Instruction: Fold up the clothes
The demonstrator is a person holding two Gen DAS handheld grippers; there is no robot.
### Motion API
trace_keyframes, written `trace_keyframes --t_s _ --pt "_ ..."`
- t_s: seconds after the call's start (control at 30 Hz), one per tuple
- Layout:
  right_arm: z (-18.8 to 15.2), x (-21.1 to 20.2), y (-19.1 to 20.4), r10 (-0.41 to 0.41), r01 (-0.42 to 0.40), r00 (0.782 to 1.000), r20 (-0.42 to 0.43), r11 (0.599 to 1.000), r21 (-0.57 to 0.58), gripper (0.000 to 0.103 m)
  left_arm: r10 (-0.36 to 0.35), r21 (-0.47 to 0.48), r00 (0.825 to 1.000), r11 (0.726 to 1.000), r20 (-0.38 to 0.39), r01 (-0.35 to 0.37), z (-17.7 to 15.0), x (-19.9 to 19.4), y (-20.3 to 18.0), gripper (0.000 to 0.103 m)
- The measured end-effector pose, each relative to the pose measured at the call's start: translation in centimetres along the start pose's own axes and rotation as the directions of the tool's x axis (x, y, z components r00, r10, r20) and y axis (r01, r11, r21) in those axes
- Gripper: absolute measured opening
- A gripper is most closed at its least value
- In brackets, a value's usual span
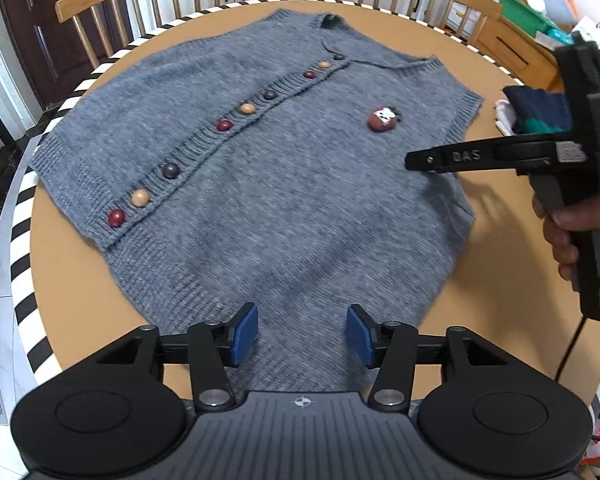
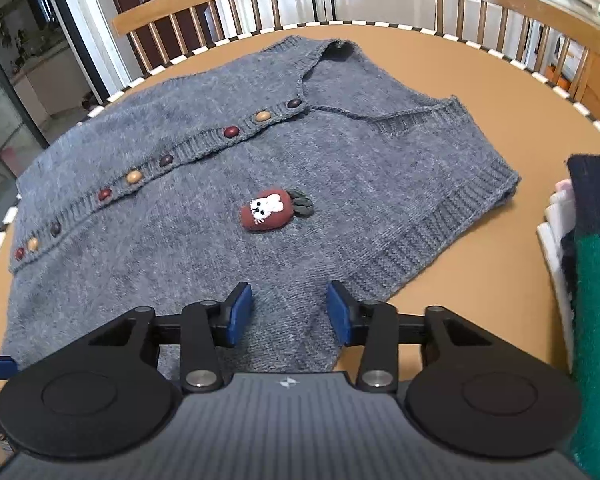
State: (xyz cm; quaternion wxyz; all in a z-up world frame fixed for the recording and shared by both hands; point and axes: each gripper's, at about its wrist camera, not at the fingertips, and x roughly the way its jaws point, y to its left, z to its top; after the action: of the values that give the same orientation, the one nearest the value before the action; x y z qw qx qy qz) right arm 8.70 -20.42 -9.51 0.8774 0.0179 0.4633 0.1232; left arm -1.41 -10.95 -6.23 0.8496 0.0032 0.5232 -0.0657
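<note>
Round tan table (image 1: 80,280), striped rim, wooden chairs behind. Grey knit vest (image 1: 284,184) spread flat, buttons up, hem toward near edge. Left gripper (image 1: 302,332) and right gripper (image 2: 289,309) both spread, empty, above hem. Advice: pinch both hem corners together, lift evenly, keep button band straight. Folded pile (image 2: 588,280) at right edge.

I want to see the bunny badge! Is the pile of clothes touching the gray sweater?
Apart. The right wrist view shows a strip of bare brown table between the gray sweater and the pile of clothes at its right edge.
</note>
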Motion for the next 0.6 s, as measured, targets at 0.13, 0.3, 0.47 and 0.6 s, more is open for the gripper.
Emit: trace_keyframes --t_s 0.13,0.3,0.47,0.6 --pt "-0.2 -0.1 0.2 -0.014 0.014 1.000 0.012 1.000 -0.021 0.037 -0.001 0.014 1.000 1.000 -0.007 0.001 -0.4 0.1 -0.6 0.067" --pt "-0.2 -0.1 0.3 -0.019 0.019 1.000 0.009 1.000 -0.020 0.037 -0.002 0.015 1.000 1.000 -0.021 0.002 -0.9 0.5 -0.7 0.075" --pt "-0.2 0.0 0.4 -0.023 0.023 1.000 0.010 0.999 -0.026 0.037 0.021 0.041 1.000 0.999 -0.001 -0.021 -1.8 1.3 -0.4 0.061" --pt "-0.2 -0.1 0.7 -0.002 0.002 1.000 0.004 0.999 -0.048 0.017 0.046 0.050 0.998 0.998 0.031 -0.047 -1.8 1.1 -0.2 0.033"
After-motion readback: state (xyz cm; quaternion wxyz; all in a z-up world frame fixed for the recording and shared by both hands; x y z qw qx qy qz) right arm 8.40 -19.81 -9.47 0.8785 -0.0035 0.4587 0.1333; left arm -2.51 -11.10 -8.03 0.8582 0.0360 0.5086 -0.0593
